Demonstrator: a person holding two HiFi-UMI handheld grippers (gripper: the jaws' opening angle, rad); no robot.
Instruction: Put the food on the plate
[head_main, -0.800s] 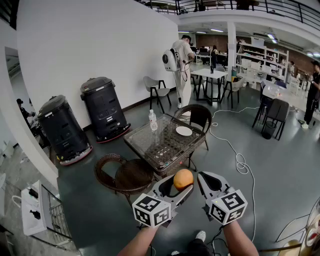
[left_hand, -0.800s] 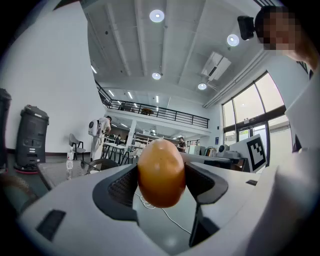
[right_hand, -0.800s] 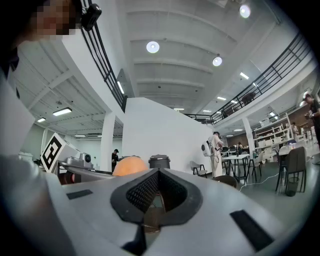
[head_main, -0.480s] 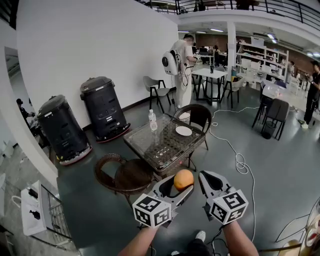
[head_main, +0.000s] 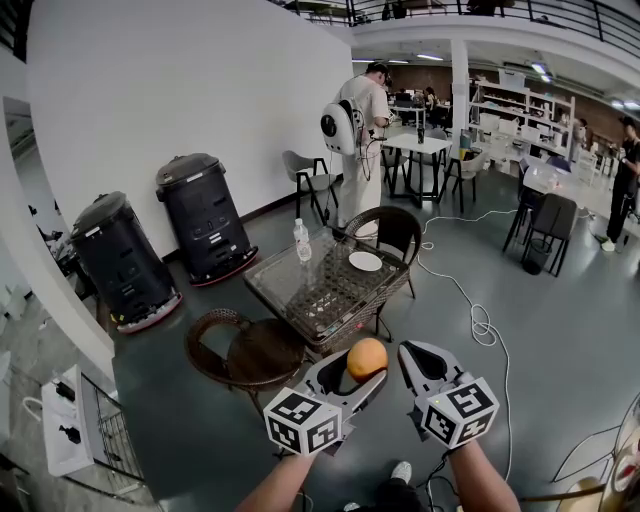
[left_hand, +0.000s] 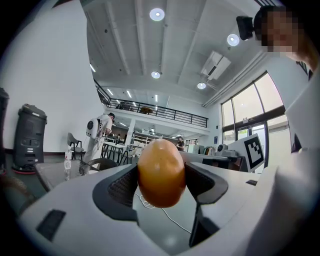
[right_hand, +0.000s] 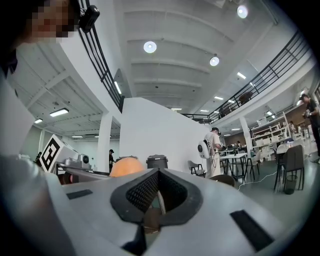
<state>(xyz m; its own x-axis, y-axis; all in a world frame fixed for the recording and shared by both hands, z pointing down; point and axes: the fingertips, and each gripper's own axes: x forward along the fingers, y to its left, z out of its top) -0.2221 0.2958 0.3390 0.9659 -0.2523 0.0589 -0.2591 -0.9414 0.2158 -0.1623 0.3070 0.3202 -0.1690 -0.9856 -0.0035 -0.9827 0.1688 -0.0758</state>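
The left gripper (head_main: 358, 375) has its jaws clamped on an orange (head_main: 367, 357). In the left gripper view, the two dark pads (left_hand: 121, 186) press on both sides of the orange, and the jaws stand wide apart around it. The orange is up in the air above the grey floor (head_main: 540, 330), near the front of the worktop (head_main: 310, 290).

The right gripper (head_main: 420, 362) is just beside the left one. Its jaws are together and there is nothing between them. In the right gripper view, the top of the orange peeks up on the left.

The worktop is a small glass table with woven sides. A white plate (head_main: 365, 261) lies on its far right part, with no food on it. The plate is well apart from the orange. A clear bottle (head_main: 302, 240) stands upright near the far left edge.

A round woven chair (head_main: 255, 352) is by the near left side, and another chair (head_main: 398, 228) is behind the worktop. Two big black machines (head_main: 205, 215) stand by the white wall. A person (head_main: 362, 125) with a white backpack stands further back.
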